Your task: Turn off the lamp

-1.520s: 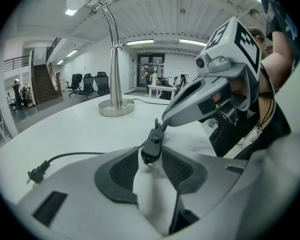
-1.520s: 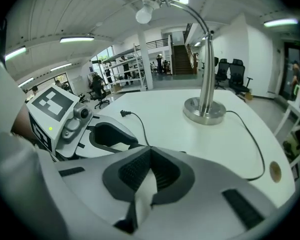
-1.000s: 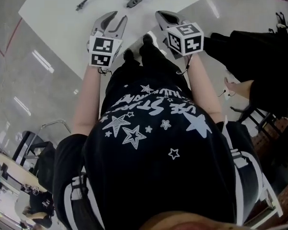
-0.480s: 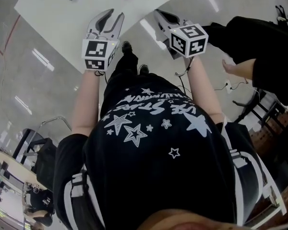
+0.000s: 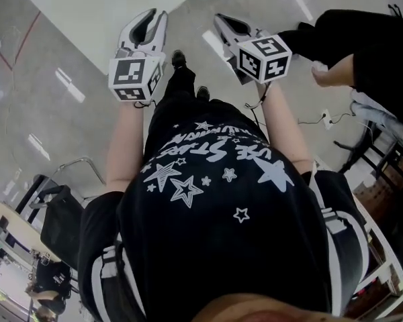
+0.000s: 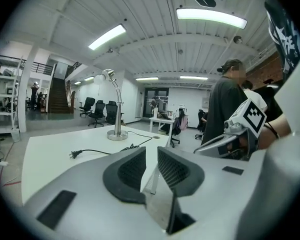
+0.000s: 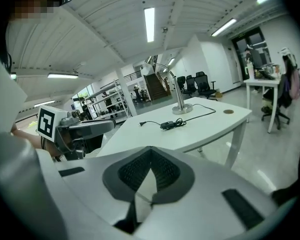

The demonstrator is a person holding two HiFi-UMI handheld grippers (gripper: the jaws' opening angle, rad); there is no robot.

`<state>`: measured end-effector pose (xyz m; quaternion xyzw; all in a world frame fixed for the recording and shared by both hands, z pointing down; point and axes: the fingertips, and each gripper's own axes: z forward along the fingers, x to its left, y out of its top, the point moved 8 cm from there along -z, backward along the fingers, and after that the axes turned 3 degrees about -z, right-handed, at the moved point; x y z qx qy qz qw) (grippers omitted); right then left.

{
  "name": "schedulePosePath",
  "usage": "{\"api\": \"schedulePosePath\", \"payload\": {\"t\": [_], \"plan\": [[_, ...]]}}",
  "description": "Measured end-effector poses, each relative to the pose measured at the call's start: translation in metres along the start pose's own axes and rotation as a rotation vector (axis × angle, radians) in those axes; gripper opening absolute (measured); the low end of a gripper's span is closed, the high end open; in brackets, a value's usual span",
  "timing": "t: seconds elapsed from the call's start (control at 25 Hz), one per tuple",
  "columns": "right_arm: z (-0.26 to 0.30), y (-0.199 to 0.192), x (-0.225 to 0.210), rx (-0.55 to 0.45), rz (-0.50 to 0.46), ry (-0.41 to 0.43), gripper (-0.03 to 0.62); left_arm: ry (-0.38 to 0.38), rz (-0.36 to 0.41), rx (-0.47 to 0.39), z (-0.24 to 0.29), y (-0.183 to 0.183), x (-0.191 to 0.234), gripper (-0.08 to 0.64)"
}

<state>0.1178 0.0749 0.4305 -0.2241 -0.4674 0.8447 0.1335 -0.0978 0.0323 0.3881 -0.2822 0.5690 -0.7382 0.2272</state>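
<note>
While I stand back from the table (image 5: 107, 12), with open floor between us, neither pair of tongs has anything within reach; that is why I carry both raised in front of my chest, pointing towards it. My left tongs (image 6: 151, 156) show a gap between the pads and are closing on nothing; my right tongs (image 7: 150, 151) are pressed together at the tips, likewise empty.

The lamp (image 7: 166, 84) stands on its round base near the far edge of the table, its neck arching over the top. Its cord (image 7: 202, 115) runs from the base towards the middle, where the switch (image 7: 168, 124) lies in a small coil; the plug (image 7: 142, 123) lies loose on the surface beyond it, in no socket. All of this is well ahead of both tongs; whether the lamp is lit I cannot tell. I judge the switch is what I must press, and a closed tip would suit that.
</note>
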Motion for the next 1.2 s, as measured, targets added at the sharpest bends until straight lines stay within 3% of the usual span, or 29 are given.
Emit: {"api": "schedulePosePath", "payload": {"t": [0.4, 0.8, 1.2], "plan": [[-0.065, -0.020, 0.024, -0.047, -0.094, 0.011, 0.006, 0.051, 0.024, -0.036, -0.054, -0.008, -0.056, 0.014], [-0.099, -0.025, 0.042, -0.100, -0.178, 0.034, 0.005, 0.075, 0.043, -0.068, -0.089, -0.010, -0.088, 0.011], [-0.134, -0.033, 0.036, -0.126, -0.169, 0.030, 0.005, 0.053, 0.071, -0.063, -0.094, -0.002, -0.129, 0.011]]}}
